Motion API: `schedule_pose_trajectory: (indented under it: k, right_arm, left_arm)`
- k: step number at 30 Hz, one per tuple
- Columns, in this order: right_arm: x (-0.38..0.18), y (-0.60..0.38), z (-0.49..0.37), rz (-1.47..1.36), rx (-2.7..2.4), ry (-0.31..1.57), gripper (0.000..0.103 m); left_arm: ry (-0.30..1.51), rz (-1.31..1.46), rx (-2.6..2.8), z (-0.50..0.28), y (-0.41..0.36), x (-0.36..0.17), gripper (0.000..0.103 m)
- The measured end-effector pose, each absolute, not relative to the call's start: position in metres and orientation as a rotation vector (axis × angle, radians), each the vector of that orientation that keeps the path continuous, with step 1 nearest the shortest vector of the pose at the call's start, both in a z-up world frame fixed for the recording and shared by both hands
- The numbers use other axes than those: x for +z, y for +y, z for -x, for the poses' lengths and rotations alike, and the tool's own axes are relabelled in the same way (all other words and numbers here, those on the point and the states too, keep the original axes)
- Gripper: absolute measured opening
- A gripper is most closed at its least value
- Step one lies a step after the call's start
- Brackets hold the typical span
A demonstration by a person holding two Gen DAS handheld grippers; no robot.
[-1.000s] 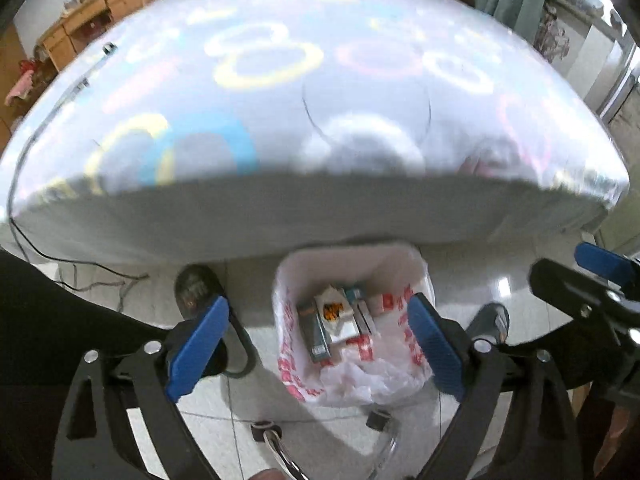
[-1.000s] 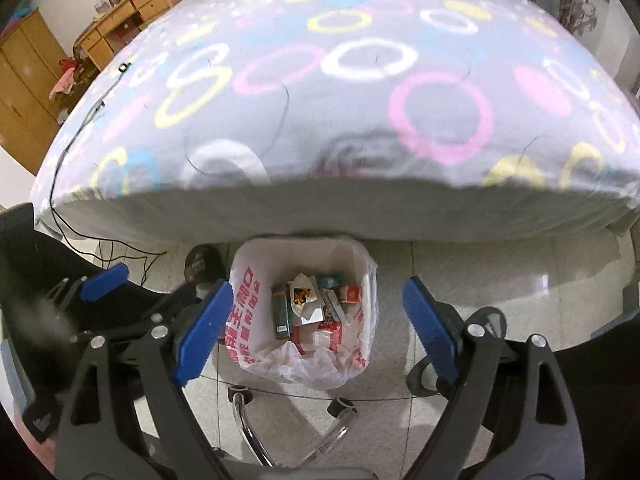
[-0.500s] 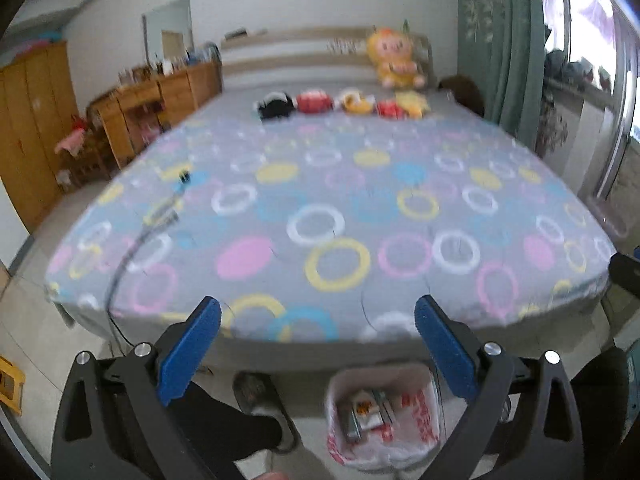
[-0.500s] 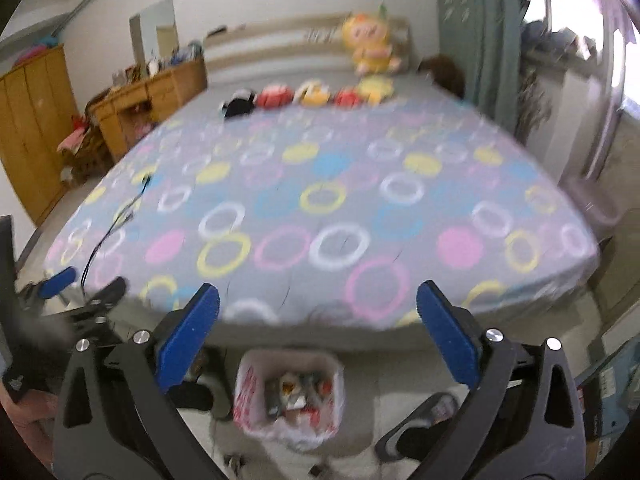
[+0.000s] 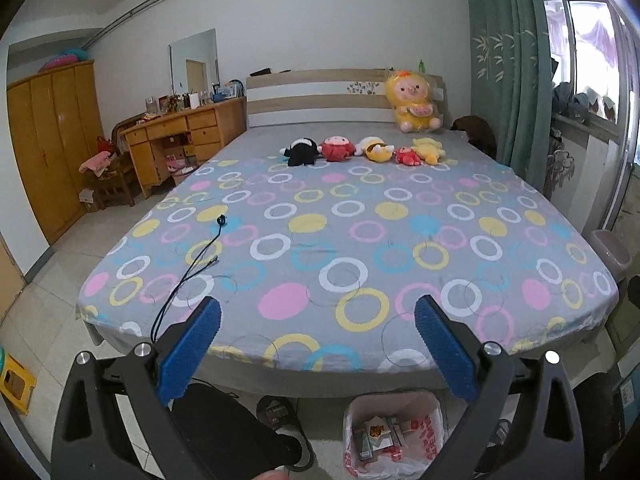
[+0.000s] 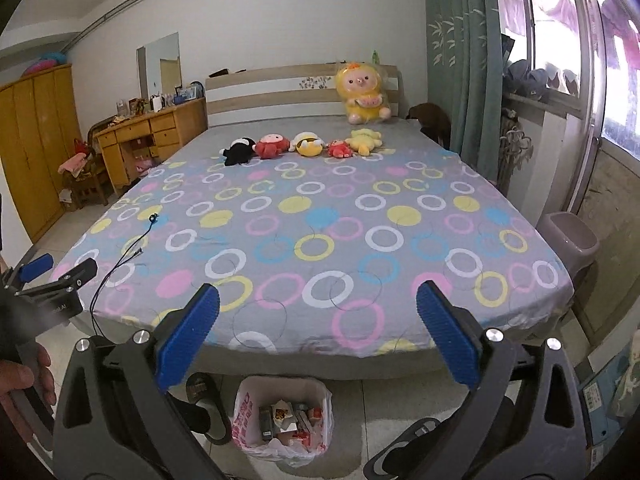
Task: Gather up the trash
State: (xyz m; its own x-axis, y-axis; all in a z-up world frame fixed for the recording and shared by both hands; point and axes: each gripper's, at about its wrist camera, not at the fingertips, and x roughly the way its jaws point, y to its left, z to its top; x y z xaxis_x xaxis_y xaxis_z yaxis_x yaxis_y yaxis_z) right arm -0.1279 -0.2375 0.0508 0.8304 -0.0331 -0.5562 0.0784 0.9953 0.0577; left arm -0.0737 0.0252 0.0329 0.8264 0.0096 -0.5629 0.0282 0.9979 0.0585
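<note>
A white plastic trash bag [image 5: 434,426] printed in red stands open on the tiled floor at the foot of the bed, low in both views [image 6: 243,412]. Cartons and wrappers [image 5: 376,432] fill it [image 6: 285,416]. My left gripper [image 5: 316,312] is open and holds nothing; it sits high above the bag, its blue pads framing the bedspread. My right gripper [image 6: 318,296] is also wide open with nothing between its jaws, above and behind the bag. In the right wrist view the left gripper [image 6: 60,270] shows at the left edge, held by a hand [image 6: 20,384].
A wide bed [image 5: 344,240] with a ringed grey cover fills the middle, plush toys [image 5: 360,150] near its headboard and a black cable [image 5: 188,268] on its left part. Slippers [image 6: 200,394] lie beside the bag. A grey bin [image 6: 568,240] stands right; desk [image 5: 180,136] and wardrobe left.
Both grippers rose and tilted upward, from looking down into the bag to looking across the bed. The bag slid to the bottom of both views. Both stayed open and empty.
</note>
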Motion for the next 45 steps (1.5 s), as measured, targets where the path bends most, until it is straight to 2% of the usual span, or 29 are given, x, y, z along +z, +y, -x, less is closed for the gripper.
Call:
schedule_pose_trajectory:
  k: [45]
  right_arm:
    - [0.039, -0.225, 0.123, -0.061, -0.059, 0.626, 0.096]
  left_arm:
    - [0.604, -0.040, -0.009, 0.082, 0.028, 0.039, 0.095]
